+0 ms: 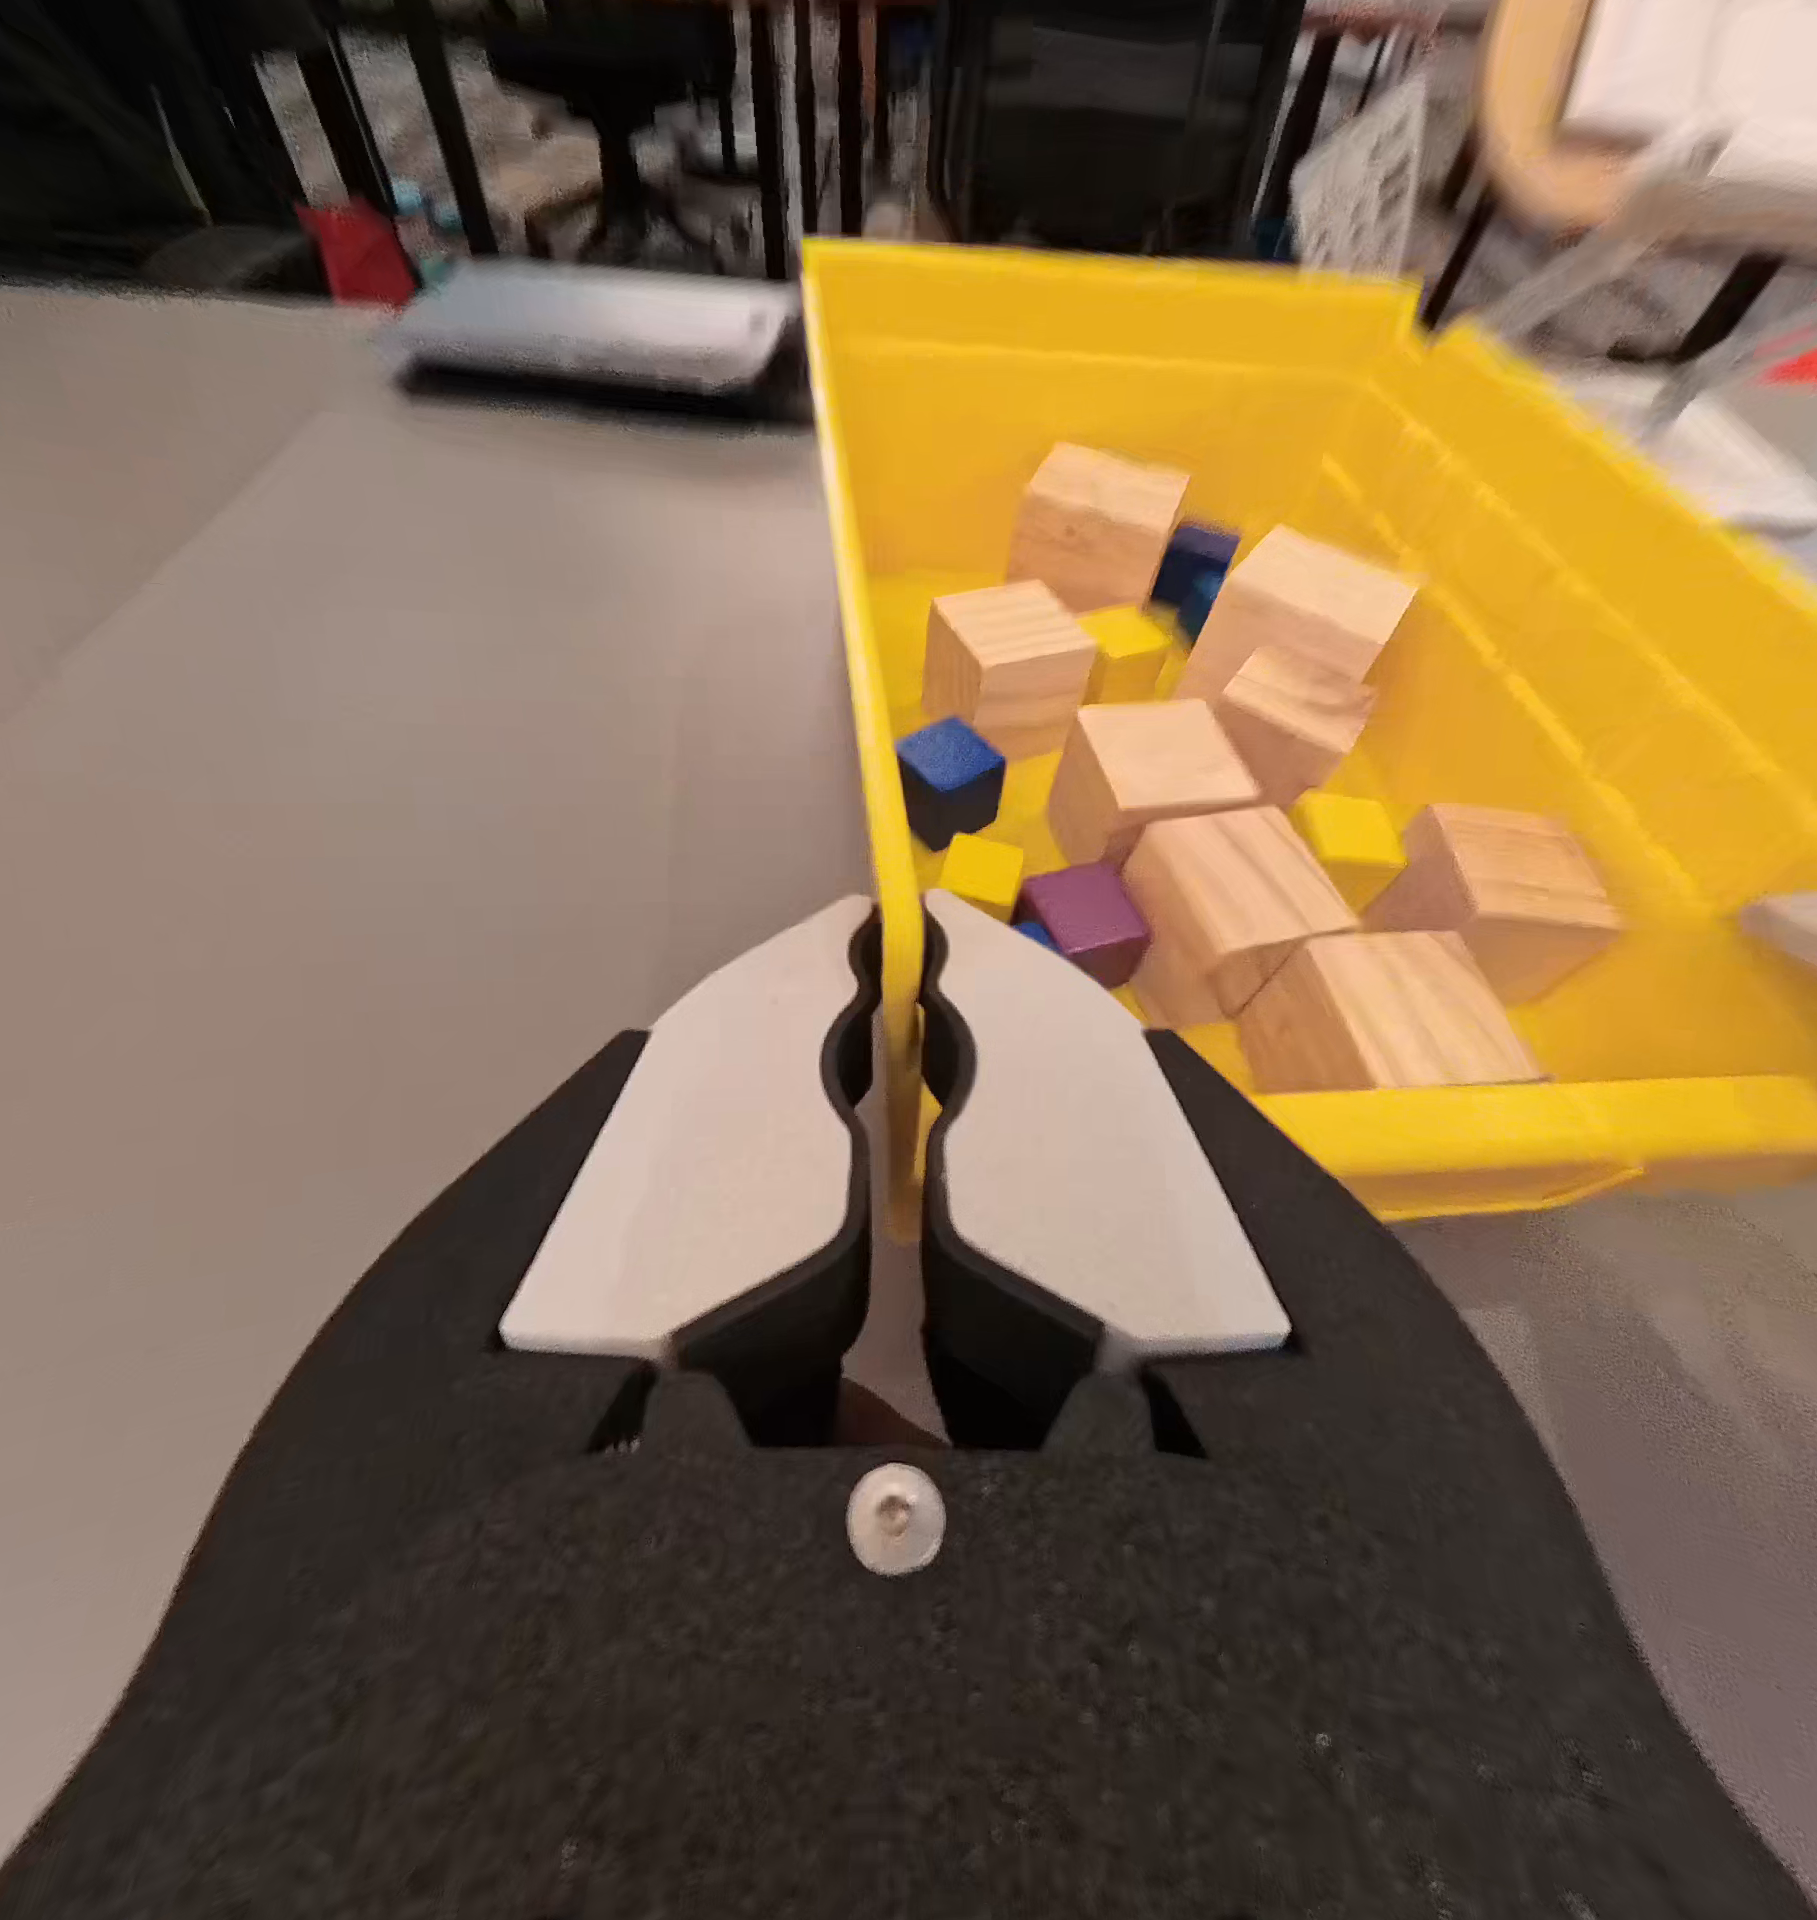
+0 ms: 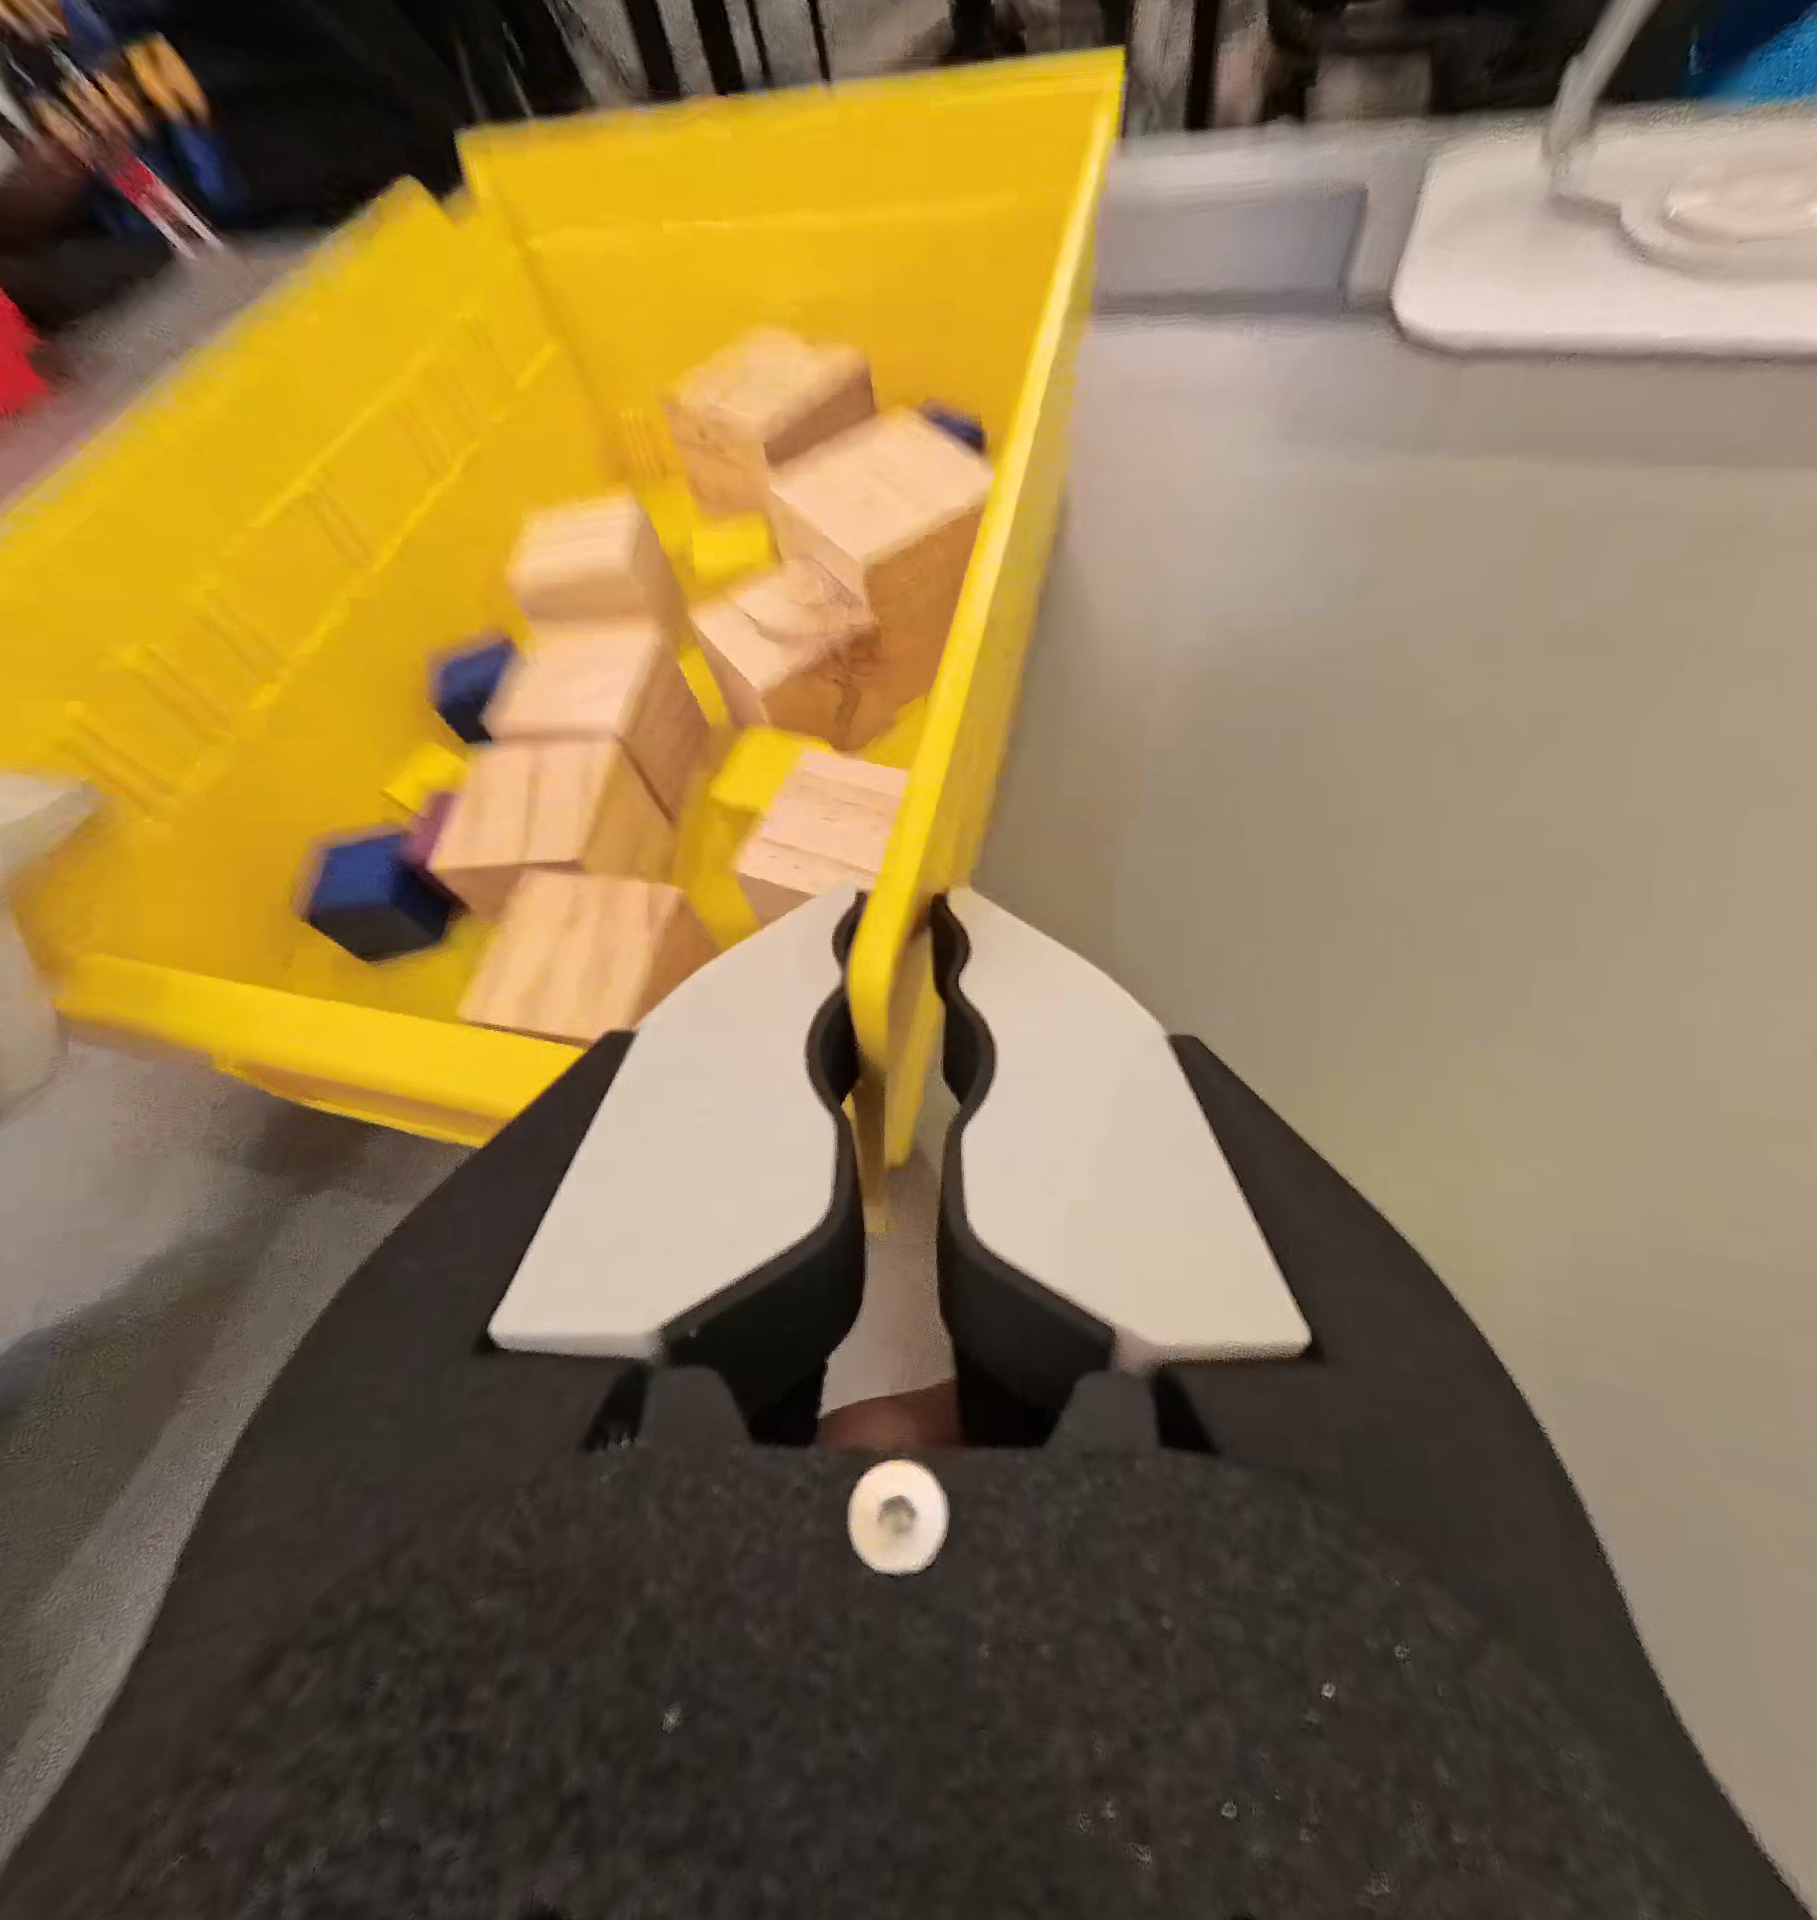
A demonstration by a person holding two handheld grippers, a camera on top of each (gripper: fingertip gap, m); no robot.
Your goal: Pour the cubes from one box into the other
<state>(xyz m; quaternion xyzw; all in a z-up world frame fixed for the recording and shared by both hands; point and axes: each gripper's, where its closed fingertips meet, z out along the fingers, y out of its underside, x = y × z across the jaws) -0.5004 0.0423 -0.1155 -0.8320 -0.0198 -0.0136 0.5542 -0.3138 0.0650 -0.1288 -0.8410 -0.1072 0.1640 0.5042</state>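
Cubes (image 1: 1153, 769) all remain inside the yellow box (image 1: 1091, 343); we pinch its opposite side walls with left gripper (image 1: 899, 914) and right gripper (image 2: 896, 902), pour pending.

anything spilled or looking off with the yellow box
Nothing spilled: the cubes are all inside the yellow box, in a loose jumble. The left gripper and right gripper each pinch a side wall. Both views are motion-blurred.

Yellow box (image 1: 1122, 343) is showing smooth, slightly glossy plastic. Larger cubes (image 1: 1153, 764) are showing bare, grained wood; small blue cube (image 1: 951, 774) is looking matt-painted. Gripper fingers (image 1: 717, 1132) are presenting matt grey faces; black body is looking rough-grained. Table (image 1: 364, 727) is appearing matt, possibly fabric; blur limits this.
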